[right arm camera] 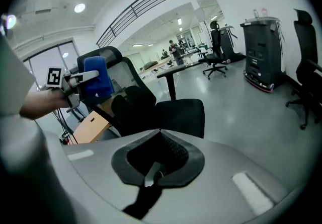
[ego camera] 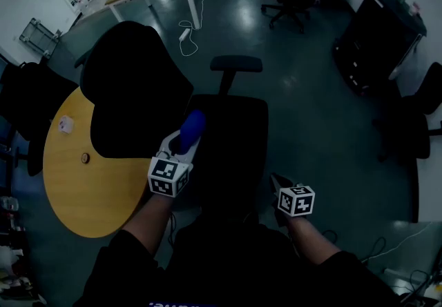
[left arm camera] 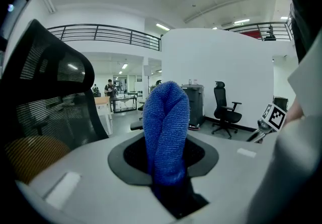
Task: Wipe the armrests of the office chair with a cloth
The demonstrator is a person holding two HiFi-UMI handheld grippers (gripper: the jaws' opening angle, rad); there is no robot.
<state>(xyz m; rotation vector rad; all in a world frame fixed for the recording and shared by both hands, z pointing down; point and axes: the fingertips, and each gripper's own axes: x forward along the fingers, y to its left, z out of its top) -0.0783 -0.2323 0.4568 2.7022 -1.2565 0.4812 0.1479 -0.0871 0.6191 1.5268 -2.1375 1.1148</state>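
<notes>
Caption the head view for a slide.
Left gripper clamps a blue cloth over a black office chair; right gripper shut, empty.

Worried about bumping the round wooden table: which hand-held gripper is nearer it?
Left. The left hand-held gripper, shut on the blue cloth, is just right of the round wooden table; the right hand-held gripper is beyond the chair seat, farther right.

head view: high up, facing steeply down; office chair [ego camera: 231, 143] mid-frame, left gripper [ego camera: 185, 141] and right gripper [ego camera: 275, 180] low in frame.
left gripper view: about level, cloth [left arm camera: 166, 127] very close, dead centre.
right gripper view: about level, chair seat close ahead.
shared: all three catch the chair; each gripper view catches the other gripper at its edge.
</notes>
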